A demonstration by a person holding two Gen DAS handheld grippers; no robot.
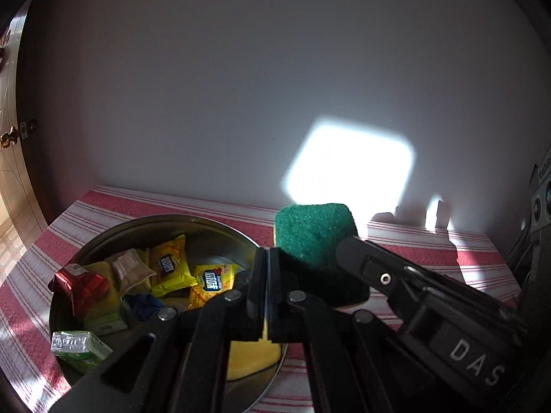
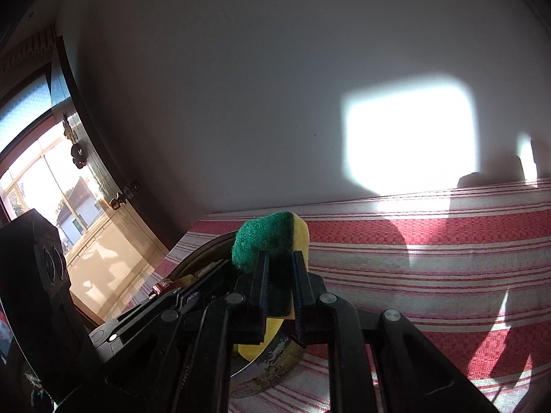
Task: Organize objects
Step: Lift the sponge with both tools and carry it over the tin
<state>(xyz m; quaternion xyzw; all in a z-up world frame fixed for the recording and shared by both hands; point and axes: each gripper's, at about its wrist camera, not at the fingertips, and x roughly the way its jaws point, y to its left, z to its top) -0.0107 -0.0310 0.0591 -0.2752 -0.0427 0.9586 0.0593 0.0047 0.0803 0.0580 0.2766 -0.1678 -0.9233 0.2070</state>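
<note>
Right tool: clenched on the sponge — green scourer face to the left, yellow foam to the right.
Left tool: fingers pressed together, nothing between them.
Sponge position: raised over the round tin's rim.
Tin contents: wrapped snacks.
Surface: red-and-white striped cloth.

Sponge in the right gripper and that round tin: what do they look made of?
Sponge: soft yellow foam with a coarse green scouring layer, fibrous and matte, pinched by the right gripper.
Round tin: seemingly thin metal, with a dull sheen inside and a printed outer wall in the right wrist view.
</note>
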